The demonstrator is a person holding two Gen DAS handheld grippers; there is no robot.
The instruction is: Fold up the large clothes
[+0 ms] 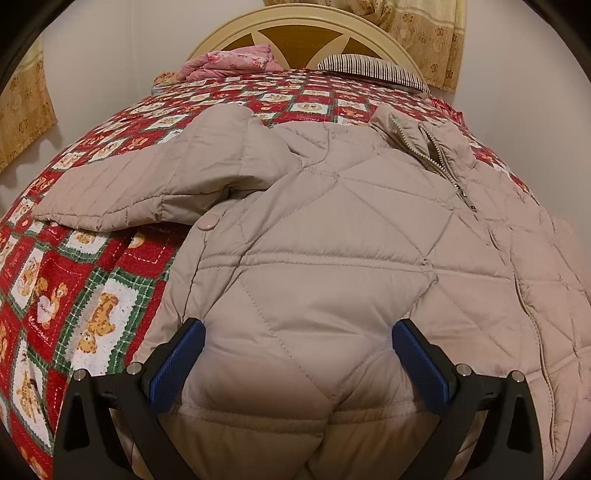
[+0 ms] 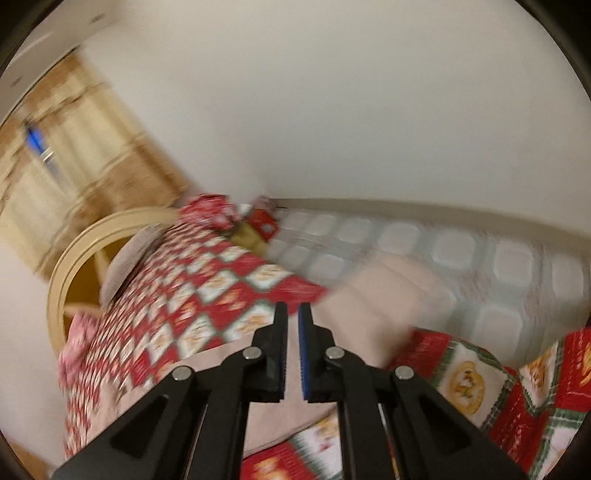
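Observation:
A beige quilted jacket [image 1: 332,229] lies spread on the bed, zip and collar at the far right, one sleeve [image 1: 147,184] stretched out to the left. My left gripper [image 1: 298,325] hangs open just over the jacket's near hem, its blue pads [image 1: 173,365] wide apart with padded fabric bulging between them, untouched. In the blurred right wrist view my right gripper [image 2: 292,308] is shut, with a thin fold of the beige jacket [image 2: 373,306] pinched between its pads and the cloth trailing off to the right above the bedspread.
A red and green teddy-bear bedspread [image 1: 74,295] covers the bed. A pink floral cloth [image 1: 229,61] and a striped pillow [image 1: 373,68] lie by the cream headboard [image 1: 306,18]. Curtains [image 1: 428,33] hang behind. Pale tiled floor [image 2: 480,258] and a white wall flank the bed.

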